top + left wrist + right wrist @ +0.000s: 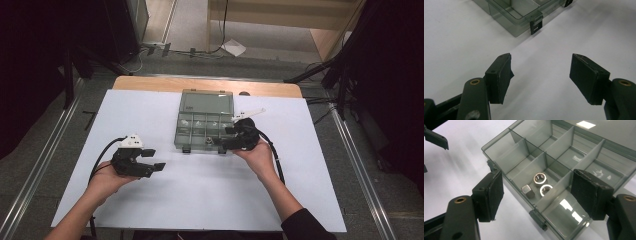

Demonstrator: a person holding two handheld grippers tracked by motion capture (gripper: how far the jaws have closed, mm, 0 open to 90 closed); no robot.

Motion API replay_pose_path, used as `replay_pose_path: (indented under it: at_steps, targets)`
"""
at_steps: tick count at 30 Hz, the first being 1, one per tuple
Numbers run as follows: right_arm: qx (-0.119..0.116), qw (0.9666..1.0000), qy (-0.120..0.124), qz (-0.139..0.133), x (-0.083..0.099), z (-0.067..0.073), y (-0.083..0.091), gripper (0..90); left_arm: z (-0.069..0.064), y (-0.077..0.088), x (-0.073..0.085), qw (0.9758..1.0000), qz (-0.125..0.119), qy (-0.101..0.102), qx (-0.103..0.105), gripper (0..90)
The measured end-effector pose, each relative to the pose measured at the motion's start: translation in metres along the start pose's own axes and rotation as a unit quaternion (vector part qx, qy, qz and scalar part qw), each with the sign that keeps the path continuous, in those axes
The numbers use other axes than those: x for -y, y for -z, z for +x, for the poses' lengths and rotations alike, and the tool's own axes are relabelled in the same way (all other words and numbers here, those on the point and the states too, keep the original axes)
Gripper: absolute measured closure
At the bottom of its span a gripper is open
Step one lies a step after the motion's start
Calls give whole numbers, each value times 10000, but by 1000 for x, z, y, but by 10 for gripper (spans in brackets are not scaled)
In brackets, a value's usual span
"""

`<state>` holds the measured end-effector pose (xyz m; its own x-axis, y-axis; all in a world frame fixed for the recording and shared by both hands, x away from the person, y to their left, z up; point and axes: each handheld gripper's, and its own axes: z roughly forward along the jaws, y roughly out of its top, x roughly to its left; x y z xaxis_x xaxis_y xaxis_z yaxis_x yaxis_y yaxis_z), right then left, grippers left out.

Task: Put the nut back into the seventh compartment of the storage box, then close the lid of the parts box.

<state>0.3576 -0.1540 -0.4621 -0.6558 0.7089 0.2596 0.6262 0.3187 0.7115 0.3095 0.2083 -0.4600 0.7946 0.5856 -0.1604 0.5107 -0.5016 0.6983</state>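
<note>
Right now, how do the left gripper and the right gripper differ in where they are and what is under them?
The left gripper hovers over bare white table, apart from the clear box; the right gripper sits at the box's front edge. Between the left gripper's jaws there is bare table; the right gripper's jaws frame a compartment holding three metal nuts. Both are open and hold nothing.

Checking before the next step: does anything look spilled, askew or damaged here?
Nothing stands out. The organizer box sits square on the white table, lid open, with three nuts inside one front compartment.
</note>
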Motion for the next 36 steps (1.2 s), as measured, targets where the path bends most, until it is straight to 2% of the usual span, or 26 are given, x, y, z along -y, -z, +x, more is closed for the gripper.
replay_pose_path:
  at_steps: [6, 12, 16, 25, 36]
  targets:
    - [30, 10000, -82, -12, 0, -5, 4, 271, 5, -5, -7, 9996, -20, 287, 29, 339]
    - [81, 9999, -93, -75, 1, -10, 8, 267, 11, -9, -18, 9990, -101, 440, -16, 339]
    - [138, 9997, -154, -93, 1, -11, 9, 263, 13, -12, -26, 9989, -123, 453, -82, 340]
    - [176, 9994, -250, -146, -1, -18, 12, 267, 22, -18, -40, 9975, -216, 656, -140, 340]
    - [248, 9988, -387, -142, -2, -26, 11, 273, 34, -31, -62, 9964, -159, 803, -198, 340]
